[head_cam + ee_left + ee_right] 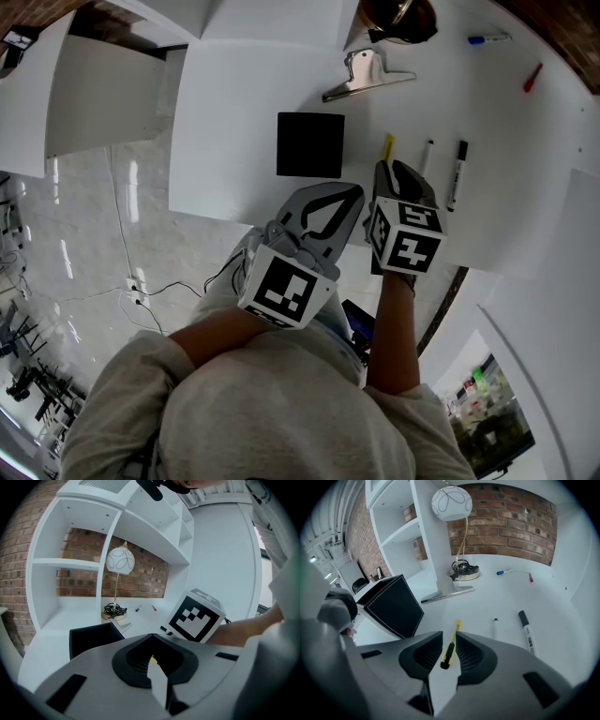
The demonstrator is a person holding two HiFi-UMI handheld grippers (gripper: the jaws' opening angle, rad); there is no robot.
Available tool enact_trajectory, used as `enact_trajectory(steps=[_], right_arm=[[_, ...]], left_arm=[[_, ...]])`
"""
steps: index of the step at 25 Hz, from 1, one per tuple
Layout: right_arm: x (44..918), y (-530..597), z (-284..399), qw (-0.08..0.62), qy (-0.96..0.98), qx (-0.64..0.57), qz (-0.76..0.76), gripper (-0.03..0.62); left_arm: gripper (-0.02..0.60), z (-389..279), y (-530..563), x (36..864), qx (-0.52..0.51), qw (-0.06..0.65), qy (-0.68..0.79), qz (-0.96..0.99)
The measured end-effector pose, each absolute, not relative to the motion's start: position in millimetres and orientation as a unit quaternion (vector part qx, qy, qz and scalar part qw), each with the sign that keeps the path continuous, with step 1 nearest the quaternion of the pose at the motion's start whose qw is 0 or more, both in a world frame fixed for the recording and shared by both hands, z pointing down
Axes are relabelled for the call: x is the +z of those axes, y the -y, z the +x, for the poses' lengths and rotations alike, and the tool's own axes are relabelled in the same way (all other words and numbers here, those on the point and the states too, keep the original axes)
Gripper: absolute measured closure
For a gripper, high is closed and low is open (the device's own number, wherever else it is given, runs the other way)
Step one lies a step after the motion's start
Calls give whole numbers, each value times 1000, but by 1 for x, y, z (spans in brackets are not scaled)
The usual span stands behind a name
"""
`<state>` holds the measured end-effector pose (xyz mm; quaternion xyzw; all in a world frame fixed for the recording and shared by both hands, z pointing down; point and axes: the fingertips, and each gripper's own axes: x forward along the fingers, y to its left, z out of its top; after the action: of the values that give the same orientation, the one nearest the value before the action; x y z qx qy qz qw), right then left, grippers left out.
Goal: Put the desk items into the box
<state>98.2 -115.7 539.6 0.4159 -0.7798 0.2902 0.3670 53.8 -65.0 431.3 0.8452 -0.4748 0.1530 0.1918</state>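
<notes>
Left gripper (pixel 152 637): jaws closed tip to tip, nothing between them; it hangs just in front of the box (pixel 309 144), off the desk (pixel 497 597) edge, probably parked so the other hand has room. Right gripper (pixel 449 638): jaws partly apart, tilted down, straddling the yellow utility knife (pixel 451 644), which lies flat on the desk just right of the box; the pads stand either side of its black end and do not press on it, so no grip yet. The straddle reads as line-up for a pinch across the knife's narrow body. Judgement: this is the pick step, and nothing seems to be in the box. Also right of the box, past the knife: white pen (pixel 495 627), then black marker (pixel 526 631), lying roughly parallel, easy follow-on picks. Behind the box: large metal clip (pixel 447 592), then the lamp base (pixel 464 571). Far right of the box, near the brick wall: blue pen (pixel 505 572), red pen (pixel 530 577)
</notes>
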Motion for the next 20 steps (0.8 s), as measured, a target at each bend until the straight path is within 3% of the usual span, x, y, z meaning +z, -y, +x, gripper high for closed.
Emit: enact_trajectory(steps=[20], right_arm=[[571,127,97,455,754,282,381,505]], left_arm=[[572,49,62,434,158,195,478,841]])
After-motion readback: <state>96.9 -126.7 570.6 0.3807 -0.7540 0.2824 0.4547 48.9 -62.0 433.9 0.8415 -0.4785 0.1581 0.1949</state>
